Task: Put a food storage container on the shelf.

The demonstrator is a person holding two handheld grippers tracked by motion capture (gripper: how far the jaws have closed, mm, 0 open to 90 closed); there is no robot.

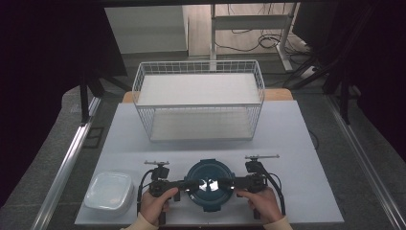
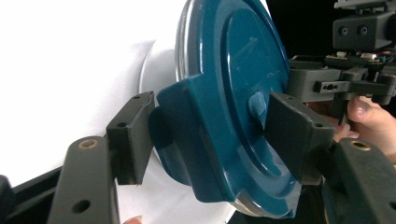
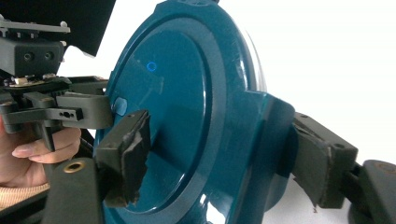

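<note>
A round dark teal container with a lid (image 1: 209, 184) is at the table's front edge, between my two grippers. My left gripper (image 1: 189, 183) comes in from the left and is shut on the left side clasp (image 2: 187, 116), one jaw on the lid top and one behind the clasp. From the right, my right gripper (image 1: 229, 183) clamps the opposite clasp (image 3: 271, 135) the same way. A hand holds each gripper. In the left gripper view the lid (image 2: 233, 70) stands between the jaws of the left gripper (image 2: 212, 140). The right gripper (image 3: 224, 161) holds the lid (image 3: 177, 93) likewise.
A white wire basket (image 1: 198, 106) with a shelf stands at the middle back of the pale table (image 1: 297, 143). A white square lidded box (image 1: 111, 191) sits at the front left. Dark floor and cables lie beyond the table.
</note>
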